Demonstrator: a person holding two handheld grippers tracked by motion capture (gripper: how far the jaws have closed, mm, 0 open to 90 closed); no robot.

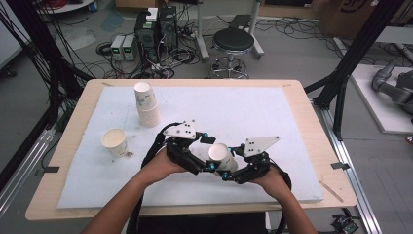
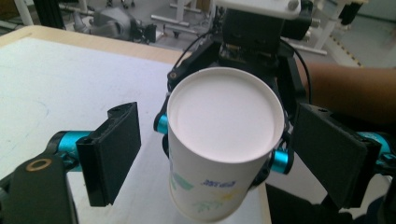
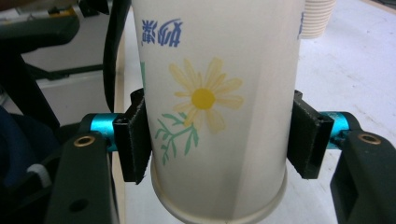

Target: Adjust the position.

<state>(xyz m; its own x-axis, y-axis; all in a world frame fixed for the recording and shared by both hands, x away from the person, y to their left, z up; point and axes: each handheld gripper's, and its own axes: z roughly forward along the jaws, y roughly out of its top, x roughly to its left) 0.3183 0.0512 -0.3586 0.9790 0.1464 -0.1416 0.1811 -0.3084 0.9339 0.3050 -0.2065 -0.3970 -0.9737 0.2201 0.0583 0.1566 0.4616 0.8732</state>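
A paper cup (image 1: 220,155) with a daisy print is held off the table near its front middle. My right gripper (image 1: 229,164) is shut on it; in the right gripper view both pads (image 3: 133,140) press the cup's sides (image 3: 205,102), the rolled rim pointing down in that picture. My left gripper (image 1: 208,152) faces it from the left. In the left gripper view its jaws stand wide open on either side of the cup (image 2: 224,121), whose round white end faces the camera. The left gripper (image 2: 219,140) does not touch the cup.
A stack of upside-down paper cups (image 1: 146,105) stands at the back left of the white mat (image 1: 253,107), and a single upright cup (image 1: 114,142) stands left of my hands. The wooden table edge (image 1: 311,126) borders the mat. A stool (image 1: 233,41) stands beyond the table.
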